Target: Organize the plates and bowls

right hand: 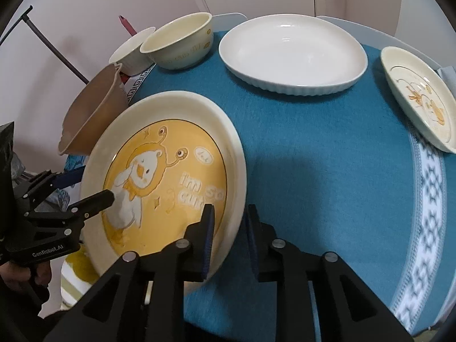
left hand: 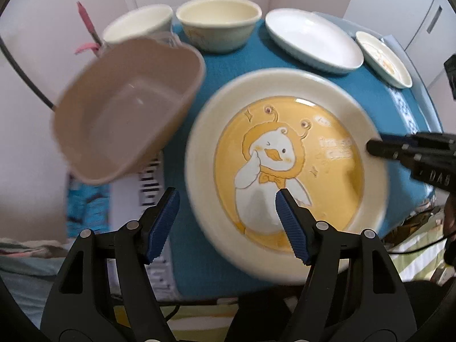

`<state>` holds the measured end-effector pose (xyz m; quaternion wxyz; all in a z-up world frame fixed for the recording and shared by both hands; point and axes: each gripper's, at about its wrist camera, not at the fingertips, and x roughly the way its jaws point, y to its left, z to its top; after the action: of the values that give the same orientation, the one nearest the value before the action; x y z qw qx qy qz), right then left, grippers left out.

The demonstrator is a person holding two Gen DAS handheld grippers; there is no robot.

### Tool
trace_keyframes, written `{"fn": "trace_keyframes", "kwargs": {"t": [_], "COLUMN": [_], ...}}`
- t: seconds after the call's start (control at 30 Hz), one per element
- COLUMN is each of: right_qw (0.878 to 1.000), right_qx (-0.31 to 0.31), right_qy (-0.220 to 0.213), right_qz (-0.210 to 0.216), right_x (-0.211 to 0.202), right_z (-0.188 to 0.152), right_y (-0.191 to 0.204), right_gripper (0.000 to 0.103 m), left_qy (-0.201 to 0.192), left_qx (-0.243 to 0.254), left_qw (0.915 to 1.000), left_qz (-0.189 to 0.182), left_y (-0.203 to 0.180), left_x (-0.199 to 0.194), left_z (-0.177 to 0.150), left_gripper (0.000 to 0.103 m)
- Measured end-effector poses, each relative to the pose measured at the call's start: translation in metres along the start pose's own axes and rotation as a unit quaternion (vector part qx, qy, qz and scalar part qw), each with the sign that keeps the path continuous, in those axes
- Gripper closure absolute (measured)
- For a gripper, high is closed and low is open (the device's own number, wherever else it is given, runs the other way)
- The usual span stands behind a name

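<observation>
Right gripper [right hand: 228, 228] clamps the duck plate's [right hand: 171, 176] rim; left gripper [left hand: 225, 213] stands apart over it, both bowls [left hand: 219, 22] empty.

Left wrist view: rides behind left gripper [left hand: 228, 225], looks steeply down, close above duck plate [left hand: 287, 171].
Right wrist view: behind right gripper [right hand: 229, 236], steep down, plate rim [right hand: 236, 171] right at fingertips.
Shared: duck plate, tan tub [left hand: 125, 108], two bowls, white dish [right hand: 293, 57], blue cloth [right hand: 327, 171]. Each view catches other gripper.
</observation>
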<state>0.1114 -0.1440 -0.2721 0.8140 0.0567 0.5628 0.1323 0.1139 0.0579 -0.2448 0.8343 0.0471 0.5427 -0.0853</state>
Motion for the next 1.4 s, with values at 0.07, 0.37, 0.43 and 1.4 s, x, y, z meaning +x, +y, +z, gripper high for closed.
{"fn": "trace_keyframes", "kwargs": {"t": [0.07, 0.37, 0.43, 1.4], "right_qw": [1.000, 0.988, 0.984, 0.972], "right_qx": [-0.002, -0.007, -0.011, -0.200], "right_qy": [-0.024, -0.155, -0.177, 0.073], "right_qz": [-0.001, -0.018, -0.015, 0.103], "right_x": [-0.028, -0.127, -0.140, 0.047], "right_z": [0.006, 0.050, 0.062, 0.209], "right_y": [0.000, -0.005, -0.009, -0.165], "right_gripper": [0.083, 0.040, 0.001, 0.047], "left_qy": [-0.028, -0.162, -0.196, 0.007], "left_qx": [0.007, -0.003, -0.001, -0.267], "left_qw": [0.9996, 0.9857, 0.9791, 0.9632], "left_qz": [0.003, -0.045, -0.053, -0.034], "left_y": [0.000, -0.012, -0.018, -0.070], "left_x": [-0.025, -0.114, -0.125, 0.101], "left_z": [0.004, 0.072, 0.088, 0.152], "left_gripper": [0.035, 0.002, 0.000, 0.035]}}
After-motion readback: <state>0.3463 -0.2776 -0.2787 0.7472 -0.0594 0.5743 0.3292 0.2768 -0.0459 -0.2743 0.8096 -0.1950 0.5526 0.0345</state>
